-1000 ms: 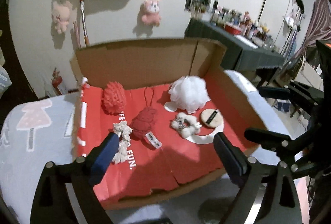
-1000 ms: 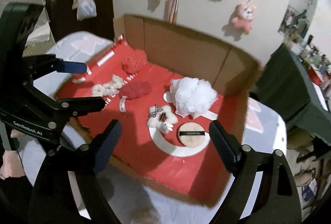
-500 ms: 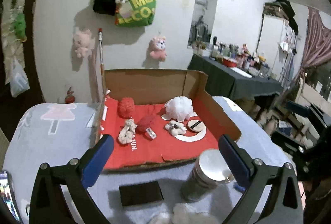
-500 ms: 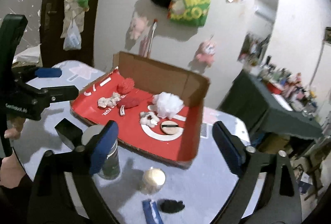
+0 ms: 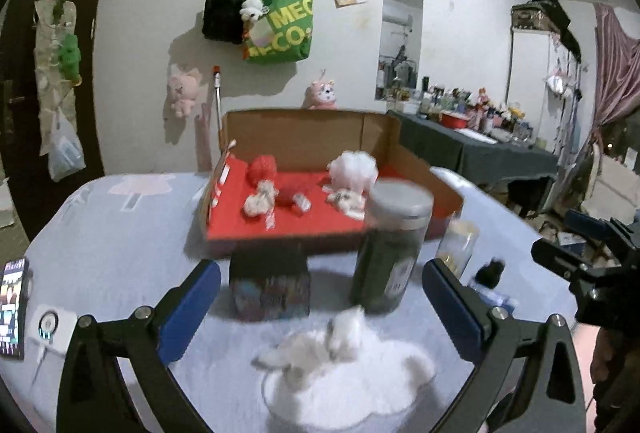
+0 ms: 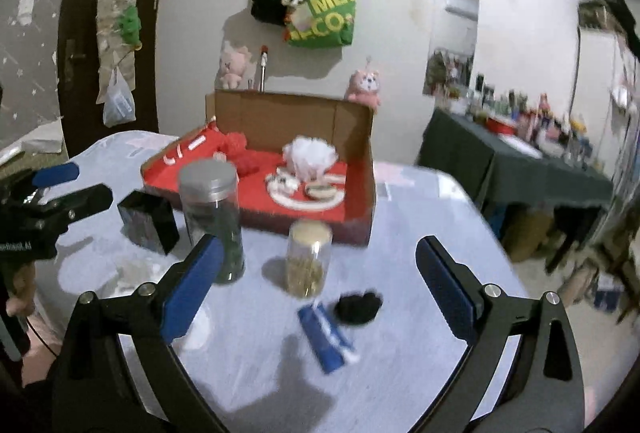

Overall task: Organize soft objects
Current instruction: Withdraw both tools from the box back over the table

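Observation:
A cardboard box (image 5: 304,135) with a red floor stands across the table. In it lie a red puff (image 5: 262,167), a white mesh puff (image 5: 354,165), a red knit piece (image 5: 290,195), a white rope toy (image 5: 258,201) and a small white plush (image 5: 348,199). A white fluffy item (image 5: 340,365) lies low on the table between the pads of my open left gripper (image 5: 319,267), untouched. My right gripper (image 6: 318,241) is open and empty above the table. A black fluffy item (image 6: 358,307) and a blue packet (image 6: 326,337) lie under it. The box (image 6: 280,125) is well beyond it.
In front of the box stand a tall grey-lidded jar (image 6: 212,209), a small jar (image 6: 310,257) and a dark carton (image 6: 148,223). A phone (image 5: 12,309) lies at the table's left edge. A dark side table (image 5: 480,153) with bottles is at the right.
Both grippers have drawn back from over the box to the near side of the table. The jars, the carton and the white fluffy item have come into view. Both pairs of jaws stand slightly wider.

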### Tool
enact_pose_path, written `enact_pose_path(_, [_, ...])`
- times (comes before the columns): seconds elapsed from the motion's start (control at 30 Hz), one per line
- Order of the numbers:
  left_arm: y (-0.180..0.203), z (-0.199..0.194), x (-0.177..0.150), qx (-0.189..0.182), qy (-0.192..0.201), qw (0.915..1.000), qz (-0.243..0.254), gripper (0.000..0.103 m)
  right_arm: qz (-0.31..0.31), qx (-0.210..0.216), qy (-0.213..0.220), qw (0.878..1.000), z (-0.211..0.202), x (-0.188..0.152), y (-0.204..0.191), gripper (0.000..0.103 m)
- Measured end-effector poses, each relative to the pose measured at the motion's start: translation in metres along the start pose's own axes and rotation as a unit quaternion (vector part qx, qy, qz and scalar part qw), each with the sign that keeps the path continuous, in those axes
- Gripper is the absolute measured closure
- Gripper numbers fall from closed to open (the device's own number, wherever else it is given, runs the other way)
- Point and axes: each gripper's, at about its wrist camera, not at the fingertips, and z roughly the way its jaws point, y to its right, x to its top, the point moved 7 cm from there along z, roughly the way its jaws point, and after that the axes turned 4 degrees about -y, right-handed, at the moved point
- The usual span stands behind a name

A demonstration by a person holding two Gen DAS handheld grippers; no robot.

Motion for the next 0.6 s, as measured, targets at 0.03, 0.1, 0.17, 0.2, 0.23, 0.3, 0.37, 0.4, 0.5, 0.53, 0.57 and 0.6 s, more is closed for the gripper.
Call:
enact_pose_path(0.03, [0.000, 0.003, -0.009, 0.001, -0.005, 1.0000, 0.003, 0.000, 0.008, 0.003, -0.006, 1.000, 0.003, -0.009, 0.001, 0.004])
enact_pose_path(0.1, [0.000, 0.011, -0.025, 0.004, -0.020, 0.9998, 0.007, 0.000, 0.016, 0.001, -0.017, 1.000, 0.012, -0.026, 0.002, 0.004])
enact_pose_path(0.17, [-0.002, 0.019, -0.037, 0.010, -0.032, 0.9994, 0.007, 0.000, 0.019, -0.007, -0.035, 0.999, 0.024, -0.044, 0.005, 0.004])
enact_pose_path(0.2, [-0.003, 0.024, -0.043, 0.011, -0.042, 0.9990, 0.006, 0.000, 0.021, -0.007, -0.041, 0.999, 0.029, -0.050, 0.005, 0.004])
enact_pose_path(0.23, [-0.005, 0.025, -0.048, 0.011, -0.047, 0.9988, 0.004, 0.000, 0.025, -0.003, -0.052, 0.998, 0.035, -0.058, 0.006, 0.004])
enact_pose_path(0.3, [-0.008, 0.033, -0.056, 0.010, -0.060, 0.9982, -0.002, 0.000, 0.033, -0.002, -0.069, 0.997, 0.047, -0.070, 0.008, 0.004])
enact_pose_path(0.37, [-0.013, 0.038, -0.061, 0.013, -0.068, 0.9976, -0.004, 0.000, 0.038, 0.000, -0.078, 0.996, 0.055, -0.078, 0.011, 0.004])
enact_pose_path(0.4, [-0.014, 0.039, -0.063, 0.014, -0.071, 0.9974, -0.005, 0.000, 0.041, -0.001, -0.081, 0.996, 0.059, -0.081, 0.013, 0.004])
enact_pose_path(0.5, [-0.019, 0.045, -0.066, 0.016, -0.078, 0.9968, -0.006, 0.000, 0.050, 0.002, -0.090, 0.995, 0.067, -0.087, 0.019, 0.004])
enact_pose_path(0.53, [-0.021, 0.047, -0.067, 0.017, -0.082, 0.9964, -0.006, 0.002, 0.052, 0.003, -0.093, 0.994, 0.070, -0.088, 0.021, 0.004])
enact_pose_path(0.57, [-0.023, 0.050, -0.068, 0.018, -0.085, 0.9962, -0.007, 0.003, 0.054, 0.004, -0.095, 0.994, 0.072, -0.089, 0.023, 0.004])
enact_pose_path(0.6, [-0.026, 0.053, -0.069, 0.018, -0.090, 0.9957, -0.007, 0.004, 0.056, 0.006, -0.098, 0.994, 0.075, -0.091, 0.025, 0.004])
